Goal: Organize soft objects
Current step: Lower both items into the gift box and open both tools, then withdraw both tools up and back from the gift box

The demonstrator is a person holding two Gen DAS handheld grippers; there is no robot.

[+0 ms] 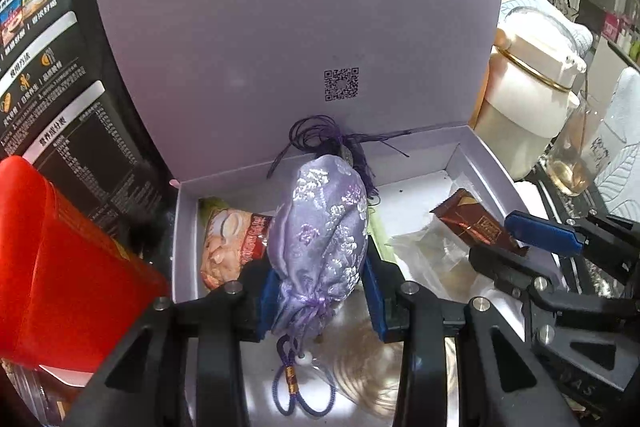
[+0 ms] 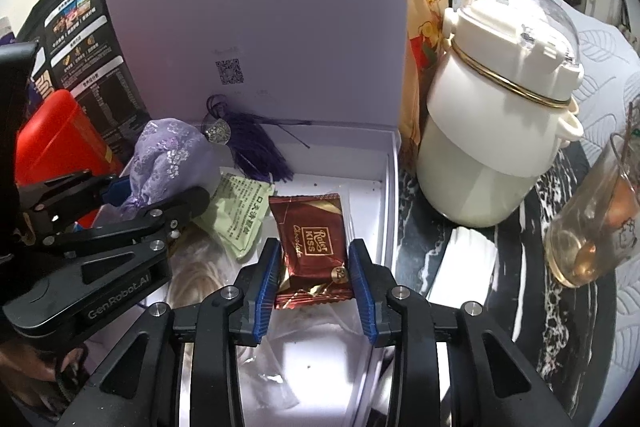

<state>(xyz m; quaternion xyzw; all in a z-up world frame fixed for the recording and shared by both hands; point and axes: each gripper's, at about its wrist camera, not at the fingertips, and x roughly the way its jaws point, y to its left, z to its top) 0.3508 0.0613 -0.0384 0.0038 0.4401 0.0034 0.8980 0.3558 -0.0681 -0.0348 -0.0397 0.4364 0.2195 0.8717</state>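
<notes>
Left hand-held gripper [image 1: 320,279] clamps purple pouch [image 1: 320,227] over open box [image 1: 472,151]; lower it gently, release inside. Right hand-held gripper [image 2: 316,283] straddles chocolate packet [image 2: 310,247] in box, pads apparently clear; avoid collision.

A black marble-veined tabletop [image 2: 500,239] bears a white jug [image 2: 496,131] and glass [image 2: 592,227] at right, a leaf-patterned cloth [image 2: 608,55] far right, under bright light.
</notes>
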